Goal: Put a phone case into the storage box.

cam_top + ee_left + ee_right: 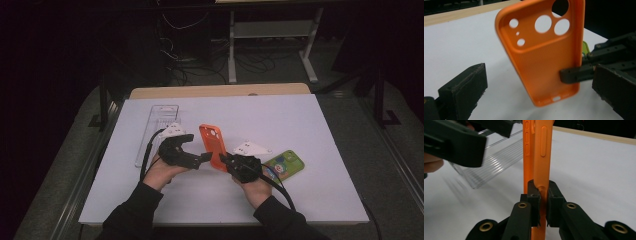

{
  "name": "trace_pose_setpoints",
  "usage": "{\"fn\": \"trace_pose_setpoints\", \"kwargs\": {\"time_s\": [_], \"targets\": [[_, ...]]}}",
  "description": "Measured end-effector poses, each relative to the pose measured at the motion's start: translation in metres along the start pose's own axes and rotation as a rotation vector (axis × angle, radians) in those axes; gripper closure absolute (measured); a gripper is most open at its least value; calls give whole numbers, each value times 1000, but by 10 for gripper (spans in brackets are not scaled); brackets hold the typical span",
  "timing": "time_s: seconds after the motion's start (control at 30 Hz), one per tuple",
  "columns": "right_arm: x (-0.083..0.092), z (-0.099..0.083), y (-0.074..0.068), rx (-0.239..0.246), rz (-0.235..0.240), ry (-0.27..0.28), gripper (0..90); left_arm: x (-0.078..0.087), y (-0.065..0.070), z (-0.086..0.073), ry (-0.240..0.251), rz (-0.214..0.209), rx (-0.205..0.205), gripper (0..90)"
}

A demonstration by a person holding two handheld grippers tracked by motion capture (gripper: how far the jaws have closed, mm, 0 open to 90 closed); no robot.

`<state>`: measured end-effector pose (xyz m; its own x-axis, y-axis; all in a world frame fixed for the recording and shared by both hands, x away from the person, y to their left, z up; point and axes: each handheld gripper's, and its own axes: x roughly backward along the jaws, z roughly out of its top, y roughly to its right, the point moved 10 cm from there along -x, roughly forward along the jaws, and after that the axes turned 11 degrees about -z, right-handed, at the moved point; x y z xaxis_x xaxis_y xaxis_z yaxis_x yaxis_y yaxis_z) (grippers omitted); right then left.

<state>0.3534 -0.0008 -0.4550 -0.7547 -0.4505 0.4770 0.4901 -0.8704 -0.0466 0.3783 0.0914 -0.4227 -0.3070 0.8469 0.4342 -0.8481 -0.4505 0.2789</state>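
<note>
The orange phone case (212, 145) is up off the white surface (300, 125), near the middle, between the two hands. The right gripper (226, 160) has its fingers (534, 195) pinched shut on the side wall of the case, low down near its bottom end. The left gripper (204, 157) is just beside the case with its fingers (466, 87) wide apart, one on each side, not touching it yet.

I think the case could slip or twist. Just one thin wall is pinched, and it already bends a little between the fingers. If the left gripper bumps the case while closing, it might swing or pop out and drop onto the surface. Squeezing too hard could also fold the soft wall.

The right gripper view shows the pinch up close: the case seen edge-on, with its side buttons, and the bent wall between the two fingers. The left gripper view shows the hollow inside of the case, its round camera holes, and the big gap between the open fingers. The high view shows things the others miss: a phone (284, 165) with a green edge lying to the right of the right hand, and a clear plastic tray (157, 132) on the left side of the surface.
</note>
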Motion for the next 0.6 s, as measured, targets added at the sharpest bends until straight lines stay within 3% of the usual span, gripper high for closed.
{"fn": "trace_pose_setpoints", "kwargs": {"time_s": [0.4, 0.6], "targets": [[-1, -3, -15, 29, 18, 5, 814, -7, 2, 6, 65, 2, 32, 0], [-2, -4, -21, 37, 28, 9, 814, -10, 3, 6, 66, 14, 33, 0]]}}
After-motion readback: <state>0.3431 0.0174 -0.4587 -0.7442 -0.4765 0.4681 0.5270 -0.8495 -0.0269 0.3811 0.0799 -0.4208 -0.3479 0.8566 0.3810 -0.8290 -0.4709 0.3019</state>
